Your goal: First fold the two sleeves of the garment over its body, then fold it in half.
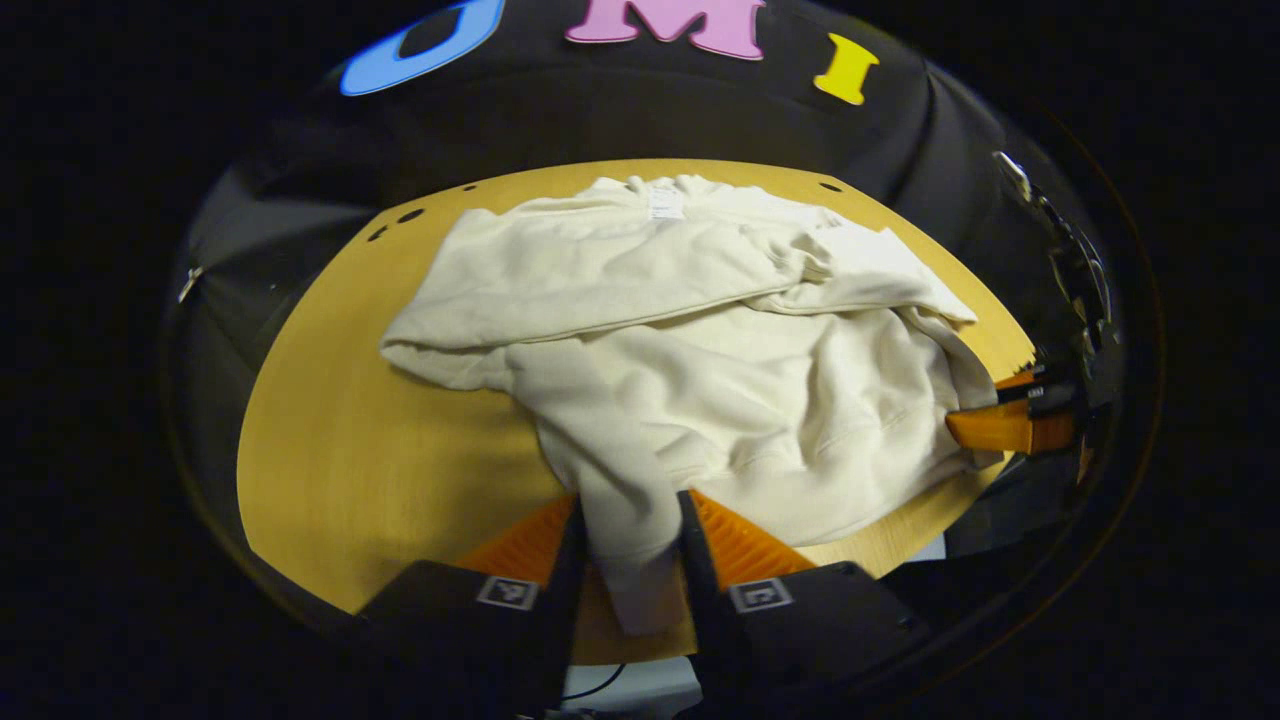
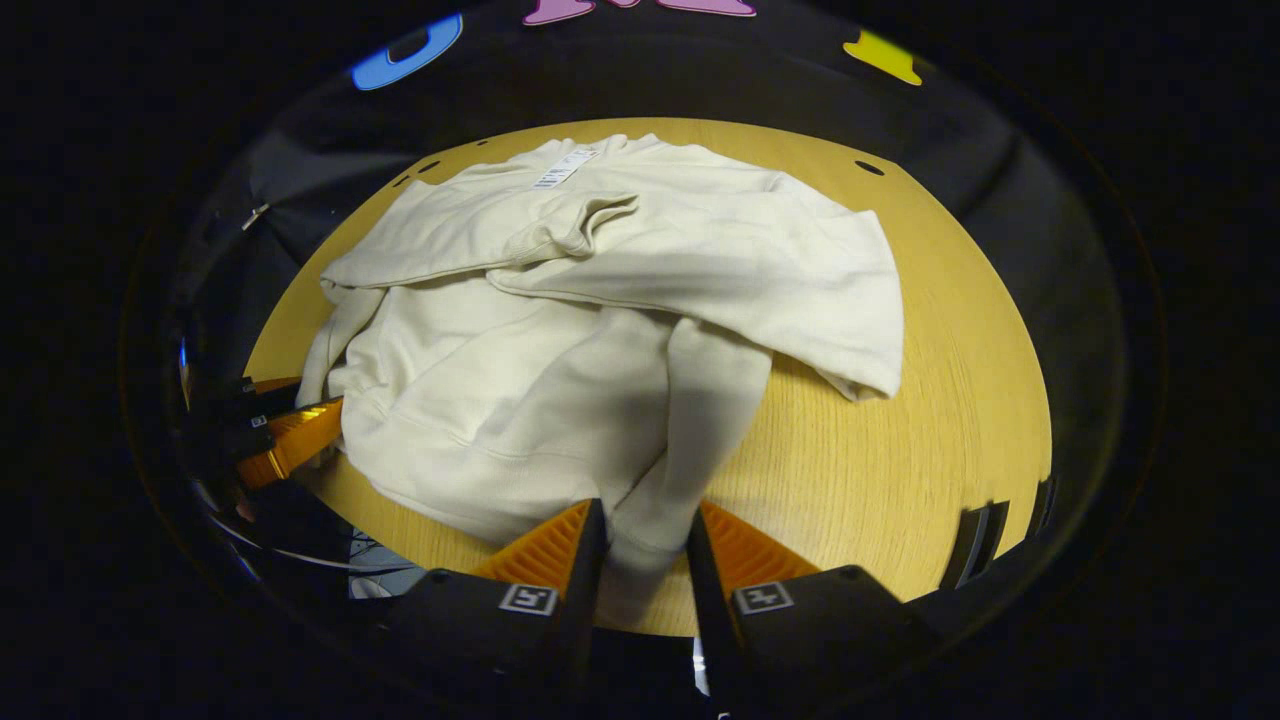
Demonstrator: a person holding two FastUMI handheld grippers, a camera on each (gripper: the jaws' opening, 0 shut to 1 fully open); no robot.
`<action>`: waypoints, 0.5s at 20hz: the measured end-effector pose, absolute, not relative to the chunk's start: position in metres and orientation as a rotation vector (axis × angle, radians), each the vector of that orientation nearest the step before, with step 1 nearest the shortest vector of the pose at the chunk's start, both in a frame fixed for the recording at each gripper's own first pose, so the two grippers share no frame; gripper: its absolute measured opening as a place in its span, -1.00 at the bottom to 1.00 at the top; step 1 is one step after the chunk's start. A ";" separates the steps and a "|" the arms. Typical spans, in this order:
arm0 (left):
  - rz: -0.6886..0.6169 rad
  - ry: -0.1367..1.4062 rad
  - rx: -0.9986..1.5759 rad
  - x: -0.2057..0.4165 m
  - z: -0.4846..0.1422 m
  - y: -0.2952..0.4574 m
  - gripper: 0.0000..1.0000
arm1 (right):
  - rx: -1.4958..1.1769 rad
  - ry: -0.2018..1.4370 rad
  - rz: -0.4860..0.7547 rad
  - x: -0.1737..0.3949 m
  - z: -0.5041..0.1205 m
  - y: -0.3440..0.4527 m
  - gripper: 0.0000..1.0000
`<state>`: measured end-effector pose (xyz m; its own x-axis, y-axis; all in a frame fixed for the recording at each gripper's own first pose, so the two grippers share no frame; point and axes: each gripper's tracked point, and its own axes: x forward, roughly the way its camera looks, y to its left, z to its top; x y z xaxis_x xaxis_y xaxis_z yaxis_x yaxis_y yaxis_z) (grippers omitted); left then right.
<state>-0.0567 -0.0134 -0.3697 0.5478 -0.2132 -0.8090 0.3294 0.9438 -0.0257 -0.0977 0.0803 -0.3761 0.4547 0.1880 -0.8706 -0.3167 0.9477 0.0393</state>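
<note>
Cream fleece sweatshirt point(image 1: 720, 330) lay rumpled on the round light-wood table point(image 1: 350, 460), neck w/ white label point(image 1: 665, 203) at the far edge, hem toward the near side. In left gripper view, left gripper point(image 1: 630, 545) had its fingers nearly closed on the cuff end of the left sleeve point(image 1: 610, 450), cloth pinched between both, sleeve running up & away to the shoulder. Right gripper point(image 1: 1005, 425) showed at the far right of that view, at the garment's edge. In right gripper view, right gripper point(image 2: 645, 555) was likewise clamped narrow on the right sleeve point(image 2: 700, 420) near its cuff, which hung over the table's near rim. Upper body was bunched in folds across the chest.
</note>
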 end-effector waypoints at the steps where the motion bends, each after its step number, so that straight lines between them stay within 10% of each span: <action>1: -0.322 0.948 0.116 -0.055 -0.367 -0.014 -0.45 | -0.151 1.053 0.347 -0.096 -0.376 0.083 -0.43; 5: -0.330 1.020 -0.010 -0.055 -0.363 -0.008 -0.84 | -0.030 1.103 0.400 -0.105 -0.373 0.082 -0.73; 10: -0.357 1.072 -0.036 -0.073 -0.357 0.003 -0.86 | 0.047 1.101 0.416 -0.110 -0.355 0.076 -0.74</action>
<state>-0.0734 0.0030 -0.3567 0.4265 -0.3028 -0.8523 0.2678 0.9423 -0.2008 -0.1105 0.0756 -0.3548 0.3838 0.3489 -0.8549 -0.3032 0.9221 0.2402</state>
